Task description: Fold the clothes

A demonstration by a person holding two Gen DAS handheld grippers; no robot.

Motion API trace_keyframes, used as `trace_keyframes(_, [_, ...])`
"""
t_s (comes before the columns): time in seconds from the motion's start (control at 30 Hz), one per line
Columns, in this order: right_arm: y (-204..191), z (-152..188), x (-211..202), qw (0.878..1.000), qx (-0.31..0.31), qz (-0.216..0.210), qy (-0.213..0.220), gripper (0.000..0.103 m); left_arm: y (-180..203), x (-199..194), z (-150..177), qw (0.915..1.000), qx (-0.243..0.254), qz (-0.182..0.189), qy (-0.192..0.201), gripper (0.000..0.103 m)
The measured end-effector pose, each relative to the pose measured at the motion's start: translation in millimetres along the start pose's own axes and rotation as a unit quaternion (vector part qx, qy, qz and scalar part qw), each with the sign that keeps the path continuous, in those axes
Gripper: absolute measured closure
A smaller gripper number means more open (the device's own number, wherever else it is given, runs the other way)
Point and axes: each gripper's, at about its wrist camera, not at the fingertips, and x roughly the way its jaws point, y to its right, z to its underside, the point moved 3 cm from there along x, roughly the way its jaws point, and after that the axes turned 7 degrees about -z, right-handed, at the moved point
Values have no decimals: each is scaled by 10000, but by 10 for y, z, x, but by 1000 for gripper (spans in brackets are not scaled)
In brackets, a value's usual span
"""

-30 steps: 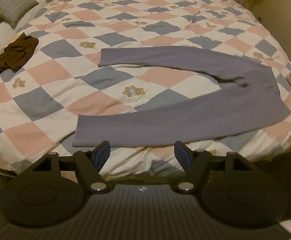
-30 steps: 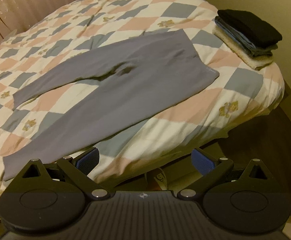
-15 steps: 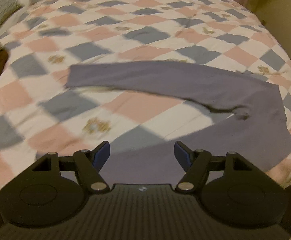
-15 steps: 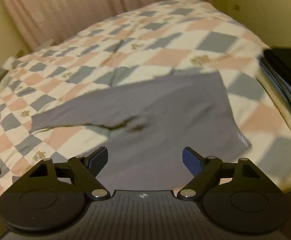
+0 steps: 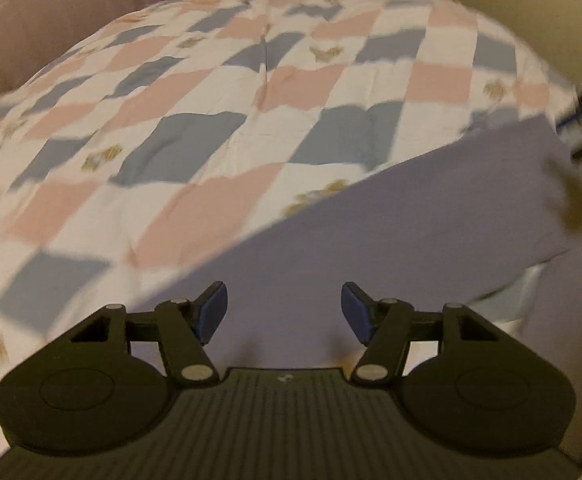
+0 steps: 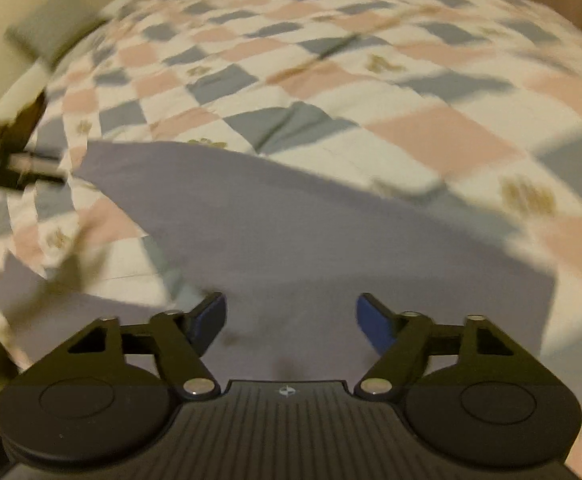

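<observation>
Two claws, left claw [image 5: 284,312] and right claw [image 6: 291,322], hover jaws apart and just narrowing, nothing between, over grey leggings [image 6: 291,232] flat near the bed's [image 6: 431,136] front edge; next, pinching the fabric.

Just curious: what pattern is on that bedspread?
Pink, grey-blue and white checks on the bedspread, clearest in the right wrist view.

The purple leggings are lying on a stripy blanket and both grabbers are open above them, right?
Not quite. The blanket is checked, not stripy: pink, grey-blue and white squares, as both wrist views show. The rest holds: the purple leggings lie on it, and the left gripper and right gripper are open above them, their jaws having just been closing.
</observation>
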Motion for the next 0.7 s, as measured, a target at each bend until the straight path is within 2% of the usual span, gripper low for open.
trace_keyframes(0.1, [276, -339, 377, 9987, -479, -105, -113, 31, -271, 443, -58, 9985, 533, 53, -86, 44])
trace_keyframes(0.27, [646, -722, 877, 9957, -744, -503, -240, 30, -533, 976, -115, 9929, 883, 770, -213, 47])
trace_keyframes(0.33, [750, -828, 1053, 9937, -790, -736, -296, 30, -561, 1146, -114, 9892, 1035, 983, -322, 52])
trace_keyframes(0.4, [832, -900, 1215, 9910, -885, -913, -417, 33, -600, 1318, -89, 9864, 1061, 1129, -557, 52])
trace_keyframes(0.53, [991, -986, 1443, 9873, -888, -1175, -596, 36, -692, 1482, -15, 9842, 829, 1420, -654, 53])
trace_keyframes(0.6, [1059, -997, 1495, 9866, -894, -1226, -609, 36, -672, 1509, 37, 9834, 813, 1496, -620, 69])
trace_keyframes(0.63, [1088, -991, 1508, 9861, -885, -1261, -617, 36, -660, 1521, 62, 9831, 812, 1528, -602, 74])
trace_keyframes(0.7, [1139, -970, 1533, 9859, -864, -1294, -614, 37, -549, 1460, 85, 9834, 1075, 1381, -471, 92])
